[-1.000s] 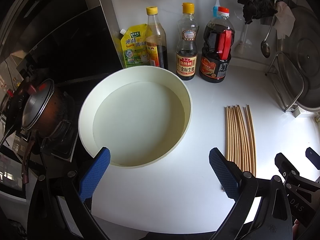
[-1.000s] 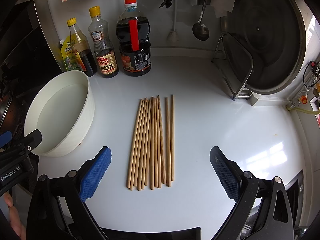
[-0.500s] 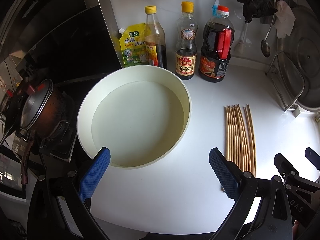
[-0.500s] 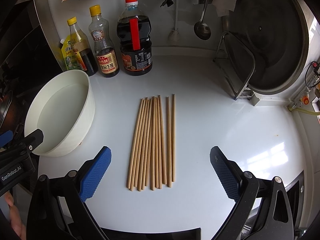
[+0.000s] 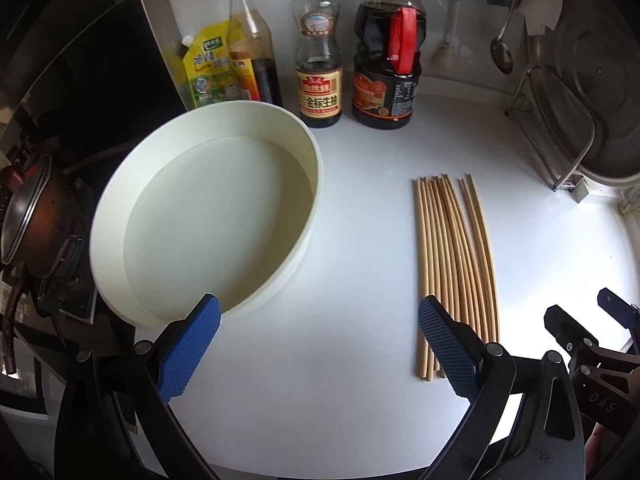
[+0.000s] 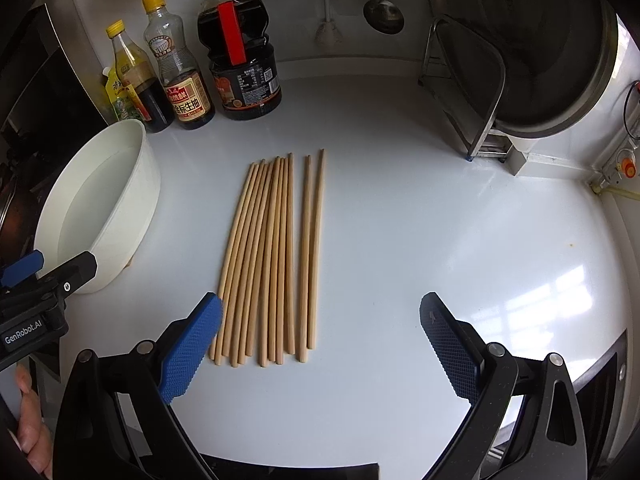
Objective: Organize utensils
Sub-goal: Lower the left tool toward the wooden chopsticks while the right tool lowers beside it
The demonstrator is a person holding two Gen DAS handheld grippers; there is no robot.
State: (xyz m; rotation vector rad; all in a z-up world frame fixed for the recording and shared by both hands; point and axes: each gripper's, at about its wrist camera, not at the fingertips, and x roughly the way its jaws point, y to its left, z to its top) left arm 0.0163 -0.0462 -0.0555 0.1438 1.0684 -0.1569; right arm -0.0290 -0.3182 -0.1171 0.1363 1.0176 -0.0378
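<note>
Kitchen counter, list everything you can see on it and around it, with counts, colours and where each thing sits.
chopsticks: ten, tan wood, flat side by side mid-counter
basin: one, white, left of chopsticks
sauce bottles: three, dark contents, back wall
pouch: one, yellow-green, behind leftmost bottle
ladle: one, metal, hanging on the wall
metal lid: one, grey, leaning in a wire rack, back right
pot: one, dark, stove at far left
counter: one, white
left gripper: blue pads, open, near the basin
right gripper: blue pads, open, before the chopsticks
</note>
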